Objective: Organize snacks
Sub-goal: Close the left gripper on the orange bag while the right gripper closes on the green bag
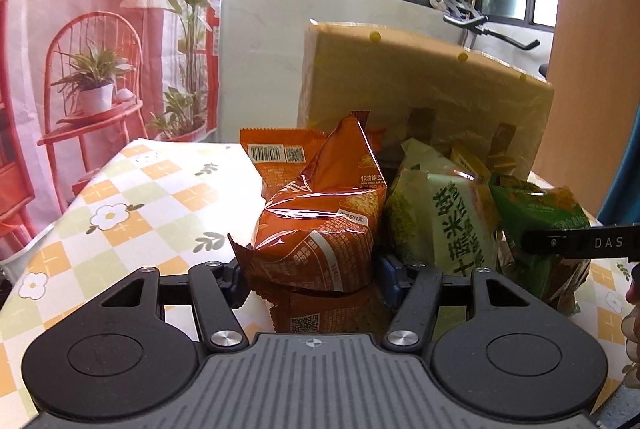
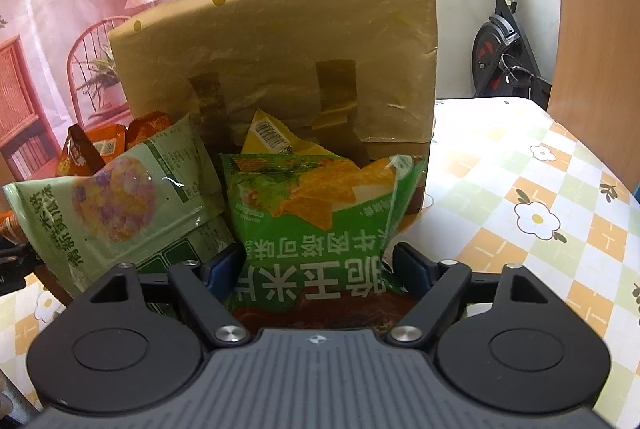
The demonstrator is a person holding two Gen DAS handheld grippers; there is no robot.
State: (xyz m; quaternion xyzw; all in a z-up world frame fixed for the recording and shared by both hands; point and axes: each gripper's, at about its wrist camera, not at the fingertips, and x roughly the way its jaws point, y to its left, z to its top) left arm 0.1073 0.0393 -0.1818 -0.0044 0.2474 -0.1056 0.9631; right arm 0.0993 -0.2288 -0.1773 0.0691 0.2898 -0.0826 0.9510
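My left gripper [image 1: 310,275] has its blue pads on either side of an orange snack bag [image 1: 316,229], pinching its puffy body; a second orange packet [image 1: 316,317] lies flat under it on the checked flower tablecloth [image 1: 132,197]. Another orange packet [image 1: 276,157] stands farther back, beside the upright yellow-brown box lid [image 1: 432,85]. To the right sits a pale green rice-cracker bag [image 1: 448,225].

My right gripper [image 2: 318,271] straddles a bright green corn-chip bag [image 2: 320,213]. Its left pad meets the bag's edge, its right pad sits just beside the wrapper, so I cannot tell if the grip is firm. A yellow packet [image 2: 272,137] pokes up behind it.
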